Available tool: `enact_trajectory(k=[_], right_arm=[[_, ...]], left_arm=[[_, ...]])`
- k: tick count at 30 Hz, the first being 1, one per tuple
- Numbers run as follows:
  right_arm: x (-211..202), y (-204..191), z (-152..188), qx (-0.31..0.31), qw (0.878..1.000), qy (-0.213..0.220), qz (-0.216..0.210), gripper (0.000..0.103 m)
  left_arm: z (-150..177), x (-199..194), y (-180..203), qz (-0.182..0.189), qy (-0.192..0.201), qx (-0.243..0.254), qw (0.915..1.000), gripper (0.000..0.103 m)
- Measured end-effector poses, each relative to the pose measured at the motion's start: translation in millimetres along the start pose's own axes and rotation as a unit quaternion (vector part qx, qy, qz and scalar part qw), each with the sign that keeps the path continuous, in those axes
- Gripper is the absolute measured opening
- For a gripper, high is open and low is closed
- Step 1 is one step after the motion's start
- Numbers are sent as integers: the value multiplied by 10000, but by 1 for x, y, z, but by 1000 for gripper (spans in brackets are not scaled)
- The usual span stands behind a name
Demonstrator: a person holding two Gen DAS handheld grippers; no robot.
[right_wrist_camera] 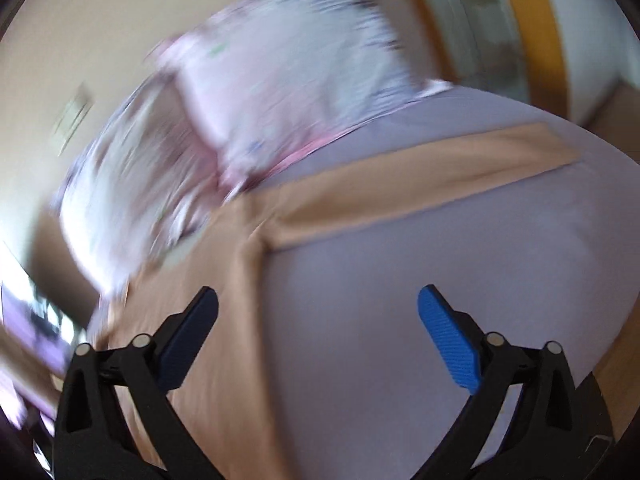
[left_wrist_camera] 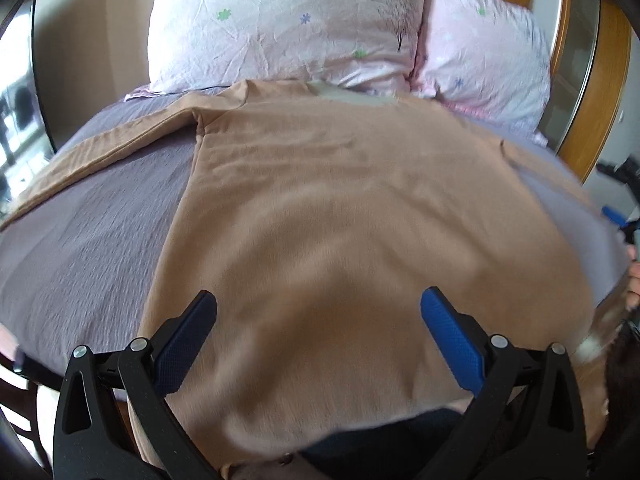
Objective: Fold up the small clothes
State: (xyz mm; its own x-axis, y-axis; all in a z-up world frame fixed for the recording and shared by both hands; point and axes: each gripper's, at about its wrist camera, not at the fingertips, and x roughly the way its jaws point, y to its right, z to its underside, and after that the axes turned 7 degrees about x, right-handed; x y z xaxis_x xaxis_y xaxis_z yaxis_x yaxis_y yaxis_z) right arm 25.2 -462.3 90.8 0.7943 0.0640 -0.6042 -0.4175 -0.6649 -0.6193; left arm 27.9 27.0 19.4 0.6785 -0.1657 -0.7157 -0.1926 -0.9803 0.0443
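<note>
A tan long-sleeved top (left_wrist_camera: 340,208) lies spread flat on a bed with a mauve sheet (left_wrist_camera: 88,240), its collar toward the pillows and its left sleeve (left_wrist_camera: 100,152) stretched out to the left. My left gripper (left_wrist_camera: 318,308) is open and empty, hovering over the lower middle of the top. My right gripper (right_wrist_camera: 318,308) is open and empty, above the sheet just right of the top's right side (right_wrist_camera: 224,320). The right sleeve (right_wrist_camera: 420,184) stretches out to the right. The right wrist view is blurred by motion.
Two pale pink flowered pillows (left_wrist_camera: 288,24) (left_wrist_camera: 484,52) lie at the head of the bed, touching the collar. A wooden door frame (left_wrist_camera: 600,92) stands at the right. The bed's near edge is just below the top's hem (left_wrist_camera: 360,432).
</note>
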Motion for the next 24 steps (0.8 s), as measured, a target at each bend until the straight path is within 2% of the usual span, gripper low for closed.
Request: enact_trajectory(k=[2, 4, 7, 11, 14, 15, 16, 17, 18, 20, 21, 23, 24], right_arm=[[14, 40, -41, 947, 9953, -6, 214, 80], [29, 77, -70, 1715, 9843, -27, 429, 71], [48, 113, -92, 2344, 9696, -65, 697, 65], [64, 128, -103, 2592, 9641, -28, 582, 62], [77, 136, -109, 2759, 9600, 137, 453, 58], [77, 135, -106, 2786, 9591, 175, 478, 51], [83, 137, -108, 2802, 9582, 190, 540, 36], [87, 139, -111, 2791, 9580, 170, 631, 27], [92, 140, -115, 2756, 9583, 135, 739, 8], [91, 121, -119, 2426, 9665, 289, 788, 5], [89, 89, -124, 1906, 9785, 457, 635, 5], [82, 29, -124, 1040, 9924, 618, 206, 4], [82, -20, -119, 443, 9970, 602, -207, 4]], left_arm=[[-16, 1, -18, 253, 256, -229, 9991, 102], [-25, 1, -29, 359, 464, -351, 9977, 102], [-42, 5, -57, 493, 867, -664, 9928, 102], [-52, 8, -86, 608, 1251, -968, 9855, 102], [-54, 6, -107, 739, 1400, -1277, 9791, 102], [-57, 7, -117, 749, 1420, -1432, 9766, 102], [-57, 6, -122, 757, 1436, -1532, 9748, 102], [-59, 7, -133, 764, 1455, -1692, 9718, 102], [-58, 6, -142, 779, 1490, -1823, 9688, 102], [-60, 7, -166, 787, 1550, -2151, 9610, 102], [-56, 5, -175, 781, 1570, -2274, 9579, 102], [-52, 4, -197, 753, 1573, -2540, 9514, 102], [-51, 5, -207, 711, 1551, -2681, 9482, 102]])
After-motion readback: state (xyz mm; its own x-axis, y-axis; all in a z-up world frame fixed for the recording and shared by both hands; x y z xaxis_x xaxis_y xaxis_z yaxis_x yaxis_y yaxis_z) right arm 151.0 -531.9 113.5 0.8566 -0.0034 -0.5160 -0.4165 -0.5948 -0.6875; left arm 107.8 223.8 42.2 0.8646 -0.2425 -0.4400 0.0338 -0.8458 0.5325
